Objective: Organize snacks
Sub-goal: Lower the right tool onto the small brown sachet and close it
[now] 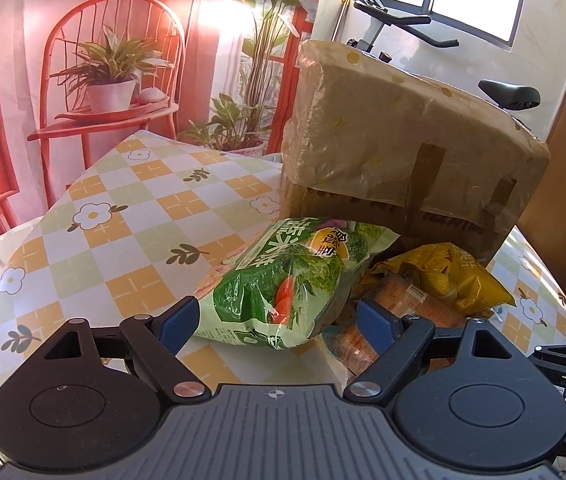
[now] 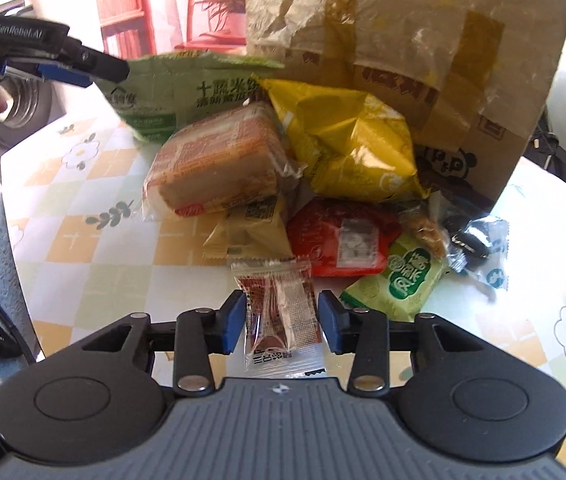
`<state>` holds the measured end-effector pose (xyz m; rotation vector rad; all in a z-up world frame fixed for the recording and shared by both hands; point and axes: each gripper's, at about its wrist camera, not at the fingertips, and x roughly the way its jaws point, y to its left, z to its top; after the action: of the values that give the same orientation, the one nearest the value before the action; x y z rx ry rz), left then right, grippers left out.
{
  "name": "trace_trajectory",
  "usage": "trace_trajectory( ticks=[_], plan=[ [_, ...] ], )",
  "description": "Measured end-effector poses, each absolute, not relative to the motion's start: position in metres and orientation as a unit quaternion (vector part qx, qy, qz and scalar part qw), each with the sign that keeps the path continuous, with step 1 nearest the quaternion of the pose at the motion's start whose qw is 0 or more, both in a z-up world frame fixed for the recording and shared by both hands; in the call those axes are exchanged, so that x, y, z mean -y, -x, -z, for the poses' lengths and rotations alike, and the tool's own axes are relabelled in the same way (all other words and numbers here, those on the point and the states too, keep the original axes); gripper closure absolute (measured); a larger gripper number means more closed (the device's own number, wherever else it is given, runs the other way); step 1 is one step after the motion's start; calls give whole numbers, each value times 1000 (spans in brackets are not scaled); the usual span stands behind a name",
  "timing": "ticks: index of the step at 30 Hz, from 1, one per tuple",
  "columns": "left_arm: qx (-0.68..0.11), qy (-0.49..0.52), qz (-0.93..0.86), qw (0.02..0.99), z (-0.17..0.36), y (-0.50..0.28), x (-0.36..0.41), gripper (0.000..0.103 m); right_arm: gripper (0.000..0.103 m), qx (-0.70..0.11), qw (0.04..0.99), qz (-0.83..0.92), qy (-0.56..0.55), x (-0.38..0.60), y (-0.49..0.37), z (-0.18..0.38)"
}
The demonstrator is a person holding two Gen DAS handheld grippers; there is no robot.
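Snacks [image 2: 283, 184] lay heaped on the checked tablecloth [image 2: 95, 264] against a taped cardboard box [image 2: 463, 72]. One small clear-wrapped bar [image 2: 279, 316] sat lengthwise between the pads of the right gripper [image 2: 281, 322], its long axis running straight ahead; the pads flanked it closely, though whether they pressed was unclear. The left gripper [image 1: 279, 320] stood wide around a green bag [image 1: 283, 280], apparently not squeezing. Only the right view showed the small packets.

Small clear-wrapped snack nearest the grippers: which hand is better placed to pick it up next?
Right. The right gripper already straddles the small clear-wrapped snack, pads close on either side. The left gripper is open around the green bag.
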<state>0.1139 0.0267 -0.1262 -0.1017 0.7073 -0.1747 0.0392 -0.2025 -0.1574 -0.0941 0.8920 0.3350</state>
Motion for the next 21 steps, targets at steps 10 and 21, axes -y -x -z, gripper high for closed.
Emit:
trace_trajectory(
  ticks=[10, 21],
  plan=[
    [-341, 51, 91, 934, 123, -118, -24, 16, 62, -413, 906, -78, 58, 215, -36, 149],
    [-344, 50, 98, 932, 123, -119, -23, 16, 57, -449, 893, -23, 12, 239, -50, 169]
  ],
)
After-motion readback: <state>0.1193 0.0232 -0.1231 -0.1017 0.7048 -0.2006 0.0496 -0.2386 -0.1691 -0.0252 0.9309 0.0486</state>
